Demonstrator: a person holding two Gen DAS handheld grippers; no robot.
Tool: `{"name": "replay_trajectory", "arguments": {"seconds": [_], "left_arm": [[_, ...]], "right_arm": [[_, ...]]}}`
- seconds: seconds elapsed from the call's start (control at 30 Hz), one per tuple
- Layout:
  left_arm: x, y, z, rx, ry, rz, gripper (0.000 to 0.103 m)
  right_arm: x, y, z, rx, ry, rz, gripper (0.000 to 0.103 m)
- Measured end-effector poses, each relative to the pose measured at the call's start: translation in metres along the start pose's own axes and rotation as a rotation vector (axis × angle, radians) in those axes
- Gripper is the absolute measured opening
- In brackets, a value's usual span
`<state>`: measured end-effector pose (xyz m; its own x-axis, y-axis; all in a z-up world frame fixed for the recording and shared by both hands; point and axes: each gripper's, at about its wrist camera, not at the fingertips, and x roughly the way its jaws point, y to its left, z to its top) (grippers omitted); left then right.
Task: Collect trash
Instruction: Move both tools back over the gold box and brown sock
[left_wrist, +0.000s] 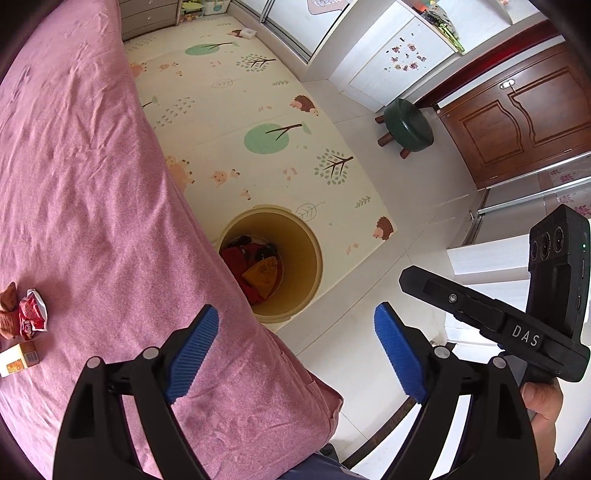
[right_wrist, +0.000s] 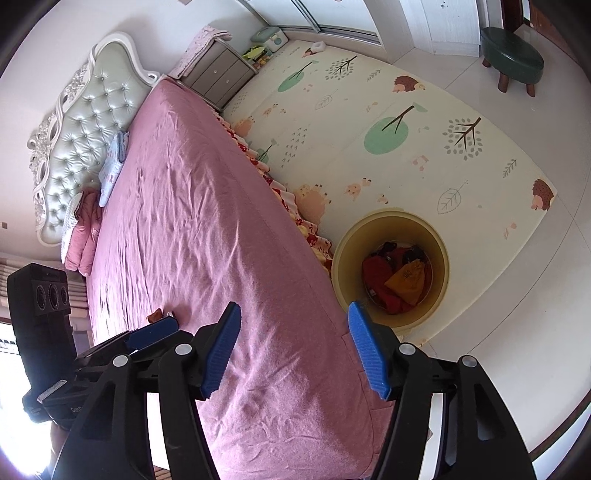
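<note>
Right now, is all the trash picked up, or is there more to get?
Partly done. The yellow bin on the floor already holds red and orange wrappers. Both the left gripper and right gripper are open and hold nothing. A crumpled red wrapper and a small box still lie on the pink bed.

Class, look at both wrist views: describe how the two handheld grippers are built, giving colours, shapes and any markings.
Both the left gripper and the right gripper have black, triangular cut-out frames with grey round pivot pins and ribbed blue fingers. Seen from the left wrist view, the right gripper's black body carries white "DAS" lettering and a three-lens camera block.
</note>
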<state>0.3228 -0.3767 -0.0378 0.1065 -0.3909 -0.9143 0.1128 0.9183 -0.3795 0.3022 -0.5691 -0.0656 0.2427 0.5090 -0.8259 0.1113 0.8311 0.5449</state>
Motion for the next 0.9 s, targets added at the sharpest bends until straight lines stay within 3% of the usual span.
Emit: {"name": "replay_trajectory", "arguments": {"seconds": [0.3, 0.9], "left_arm": [[-0.039, 0.057, -0.047, -0.094, -0.060, 0.022, 0.087], [-0.121, 0.207, -0.160, -0.349, -0.146, 0.097, 0.088]], "right_arm": [[0.020, 0.068, -0.034, -0.120, 0.060, 0.017, 0.060], [0.088, 0.229, -0.127, -0.385, 0.218, 0.075, 0.060]]}}
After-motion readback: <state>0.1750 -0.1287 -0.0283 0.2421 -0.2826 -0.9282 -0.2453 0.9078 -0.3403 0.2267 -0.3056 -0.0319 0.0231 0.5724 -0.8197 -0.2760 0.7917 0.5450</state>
